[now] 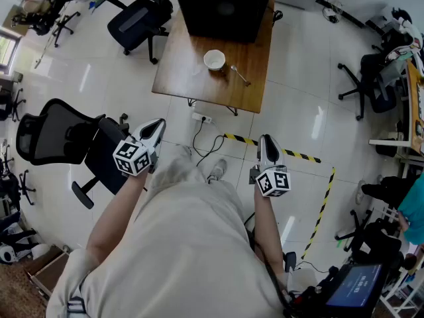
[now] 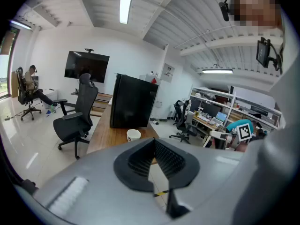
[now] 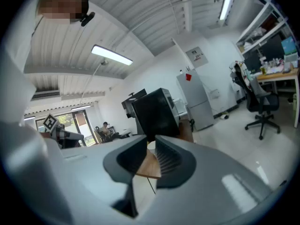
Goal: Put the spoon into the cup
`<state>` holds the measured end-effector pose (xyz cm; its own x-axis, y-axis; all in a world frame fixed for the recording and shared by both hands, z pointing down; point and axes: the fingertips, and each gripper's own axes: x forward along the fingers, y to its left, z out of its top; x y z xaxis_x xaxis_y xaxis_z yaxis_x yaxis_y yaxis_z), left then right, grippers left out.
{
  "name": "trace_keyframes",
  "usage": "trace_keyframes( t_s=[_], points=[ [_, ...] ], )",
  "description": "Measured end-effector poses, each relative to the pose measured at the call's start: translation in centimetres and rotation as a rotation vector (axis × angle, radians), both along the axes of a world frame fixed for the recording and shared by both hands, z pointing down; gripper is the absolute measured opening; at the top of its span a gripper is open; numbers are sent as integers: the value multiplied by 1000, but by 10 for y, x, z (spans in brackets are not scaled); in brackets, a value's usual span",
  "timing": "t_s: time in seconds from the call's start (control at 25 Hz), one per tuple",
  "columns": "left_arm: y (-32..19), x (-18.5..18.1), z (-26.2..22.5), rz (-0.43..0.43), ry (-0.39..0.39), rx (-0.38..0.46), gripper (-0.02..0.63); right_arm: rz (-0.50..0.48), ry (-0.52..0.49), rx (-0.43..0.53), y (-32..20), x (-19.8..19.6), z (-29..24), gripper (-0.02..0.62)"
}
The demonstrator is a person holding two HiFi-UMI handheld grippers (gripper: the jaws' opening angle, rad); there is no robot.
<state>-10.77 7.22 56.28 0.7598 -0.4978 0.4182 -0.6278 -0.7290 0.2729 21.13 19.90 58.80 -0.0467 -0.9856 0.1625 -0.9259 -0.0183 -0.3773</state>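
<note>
Table (image 1: 179, 68): wooden; well ahead of both grippers
Left gripper (image 1: 157, 127): held near the body; jaw tips together, empty
Right gripper (image 1: 266, 142): jaws slightly apart, nothing between
Cup (image 1: 214, 59): white; upright on the table
Spoon (image 1: 239, 75): flat on the table, just right of the cup

The cup (image 1: 214, 59) is sitting mid-way along the table (image 1: 185, 71), the spoon (image 1: 239, 74) is lying nearer its right edge, a box (image 1: 222, 5) is standing on its far end — an office chair (image 1: 136, 18) is standing off its left side.
</note>
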Motion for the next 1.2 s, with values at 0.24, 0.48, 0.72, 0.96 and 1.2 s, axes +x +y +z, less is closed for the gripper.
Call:
trace_keyframes(
  t_s=[0.24, 0.48, 0.72, 0.96, 1.2],
  points=[
    [-9, -10, 5, -5, -1, -29, 6, -31, -1, -18, -3, -16, -1, 58],
    [-45, 5, 19, 97, 17, -47, 6, 15, 26, -51, -26, -31, -5, 58],
    [-93, 20, 10, 232, 22, 0, 6, 100, 45, -79, -59, -40, -13, 58],
    [-135, 14, 18, 306, 29, -27, 6, 146, 42, -109, -103, -60, -11, 60],
    [-161, 4, 33, 359, 37, -60, 6, 173, 47, -127, -138, -84, -6, 64]
  ],
)
